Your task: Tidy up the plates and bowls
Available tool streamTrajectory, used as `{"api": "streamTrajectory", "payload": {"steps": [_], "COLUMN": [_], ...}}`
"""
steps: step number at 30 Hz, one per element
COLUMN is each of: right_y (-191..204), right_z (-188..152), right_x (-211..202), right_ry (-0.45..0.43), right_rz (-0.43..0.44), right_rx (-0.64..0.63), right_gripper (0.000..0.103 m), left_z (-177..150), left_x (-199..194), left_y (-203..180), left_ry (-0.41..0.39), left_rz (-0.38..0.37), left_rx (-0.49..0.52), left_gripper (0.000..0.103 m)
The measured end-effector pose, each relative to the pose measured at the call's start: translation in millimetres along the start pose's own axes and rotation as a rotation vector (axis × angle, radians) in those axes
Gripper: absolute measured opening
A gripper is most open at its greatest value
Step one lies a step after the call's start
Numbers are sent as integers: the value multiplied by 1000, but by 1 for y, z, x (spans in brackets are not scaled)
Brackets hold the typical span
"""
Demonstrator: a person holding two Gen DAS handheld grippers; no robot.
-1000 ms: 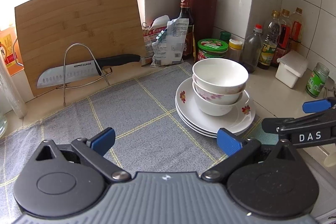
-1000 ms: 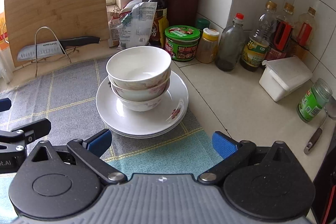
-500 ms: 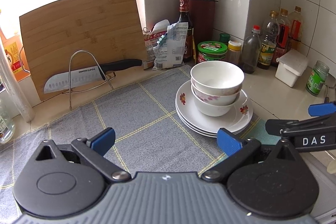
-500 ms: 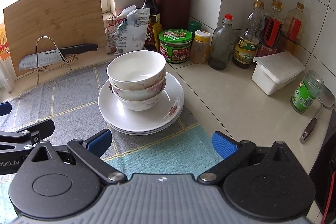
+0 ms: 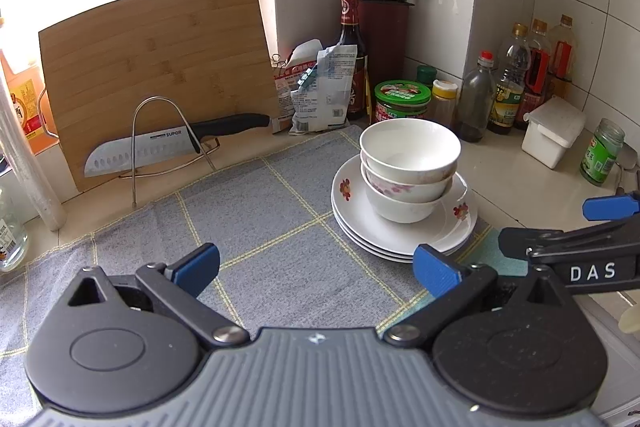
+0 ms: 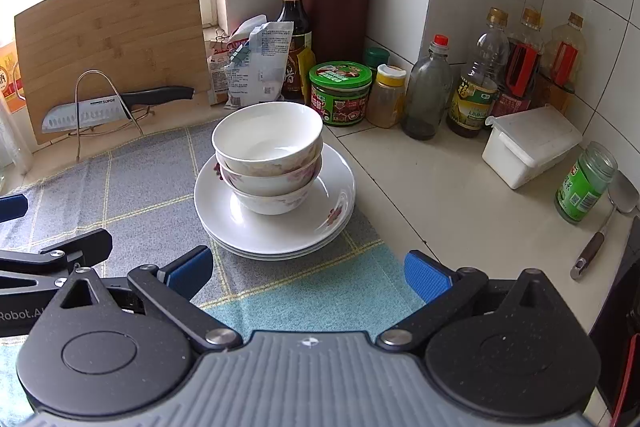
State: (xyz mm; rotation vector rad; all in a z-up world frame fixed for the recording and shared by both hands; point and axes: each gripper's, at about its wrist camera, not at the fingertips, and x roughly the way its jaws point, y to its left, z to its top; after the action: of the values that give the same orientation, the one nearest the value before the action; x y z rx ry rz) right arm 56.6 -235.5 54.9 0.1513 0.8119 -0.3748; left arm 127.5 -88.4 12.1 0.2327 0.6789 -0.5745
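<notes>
Glossy white tiles back a pale stone counter [image 6: 440, 195] spread with a woven grey checked cloth [image 5: 260, 227]. Leaning behind is a flat bamboo cutting board [image 5: 160, 59]. On the cloth, round white plates [image 6: 276, 231] carry nested floral bowls [image 6: 268, 147]. Left gripper [image 5: 316, 267] and right gripper [image 6: 308, 269] both gape empty, near the stack.

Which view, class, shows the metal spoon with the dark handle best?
The right wrist view. The spoon lies whole on the counter beside the green-labelled jar, bowl and handle both clear. The left wrist view shows only a sliver of its bowl at the right edge, behind that jar; the handle is hidden.
</notes>
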Motion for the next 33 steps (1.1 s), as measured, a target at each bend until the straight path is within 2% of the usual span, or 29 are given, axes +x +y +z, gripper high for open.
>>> {"api": "streamTrajectory", "payload": {"steps": [33], "right_y": [-1], "right_z": [1], "right_x": [-3], "right_ry": [-1], "right_rz": [-2], "right_rx": [0], "right_gripper": [103], "left_z": [3], "left_x": [-2], "left_y": [-1], "left_ry": [0], "left_rz": [10], "left_rx": [12], "left_gripper": [102]}}
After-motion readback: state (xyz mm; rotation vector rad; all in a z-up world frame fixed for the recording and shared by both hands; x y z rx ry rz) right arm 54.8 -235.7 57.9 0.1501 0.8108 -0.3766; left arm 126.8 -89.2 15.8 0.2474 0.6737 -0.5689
